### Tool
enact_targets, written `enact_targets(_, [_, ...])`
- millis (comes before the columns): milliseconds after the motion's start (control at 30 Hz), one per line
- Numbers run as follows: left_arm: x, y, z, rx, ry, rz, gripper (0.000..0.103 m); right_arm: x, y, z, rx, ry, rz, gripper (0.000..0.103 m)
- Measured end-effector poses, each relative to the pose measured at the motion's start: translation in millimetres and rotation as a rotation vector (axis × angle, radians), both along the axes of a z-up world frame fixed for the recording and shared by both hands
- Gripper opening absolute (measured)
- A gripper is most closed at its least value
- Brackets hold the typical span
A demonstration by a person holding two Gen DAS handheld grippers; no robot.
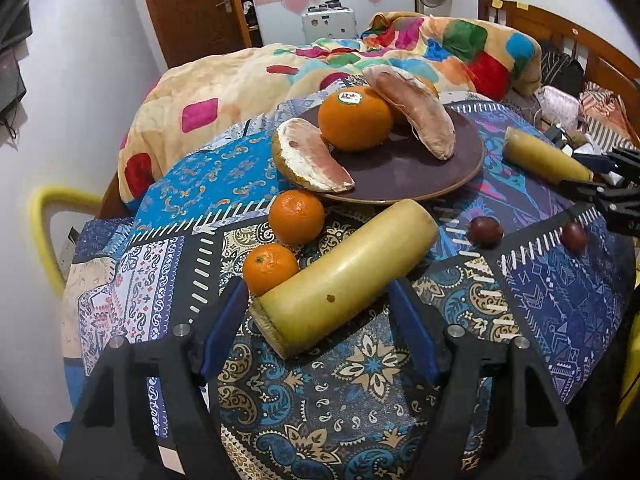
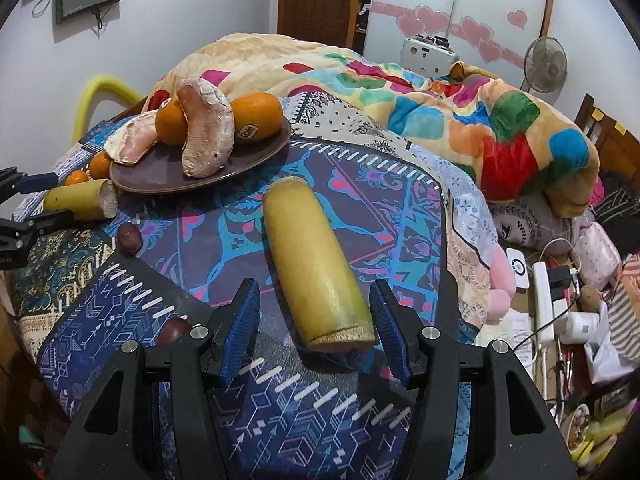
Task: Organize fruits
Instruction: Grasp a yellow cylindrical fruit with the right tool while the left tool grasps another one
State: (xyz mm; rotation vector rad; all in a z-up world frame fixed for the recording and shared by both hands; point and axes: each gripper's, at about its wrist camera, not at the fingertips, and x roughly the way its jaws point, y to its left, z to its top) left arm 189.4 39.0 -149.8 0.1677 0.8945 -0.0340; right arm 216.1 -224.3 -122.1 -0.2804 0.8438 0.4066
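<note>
A thick yellow cane piece [image 1: 344,276] lies slantwise on the patterned tablecloth, its near end between the blue pads of my left gripper [image 1: 318,282], which is open around it. A second yellow cane piece [image 2: 316,268] lies lengthwise between the fingers of my open right gripper [image 2: 314,284], with a gap on the left side. A brown plate [image 1: 400,168] behind holds a large orange [image 1: 354,118] and two pomelo wedges [image 1: 316,156]. Two mandarins [image 1: 296,216] sit beside the left cane piece. Two small dark red fruits [image 1: 485,231] lie between the grippers.
A colourful blanket [image 2: 440,92] is heaped on the bed behind the round table. A yellow chair back [image 1: 44,216] stands at the left. To the right of the table edge lie a power strip [image 2: 544,300], cables and bags.
</note>
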Motion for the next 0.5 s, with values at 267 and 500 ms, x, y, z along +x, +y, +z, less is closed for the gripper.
enact_targets(267, [-4.1, 6.7, -4.0, -0.034, 0.051, 0.007, 0.062, 9.7, -8.0, -9.2, 0.062, 0.064, -0.014, 0.037])
enact_targets(500, [-29.1, 1.3, 3.2, -0.057, 0.042, -0.018, 0.046, -7.9, -8.3, -6.7, 0.067, 0.065, 0.003, 0.035])
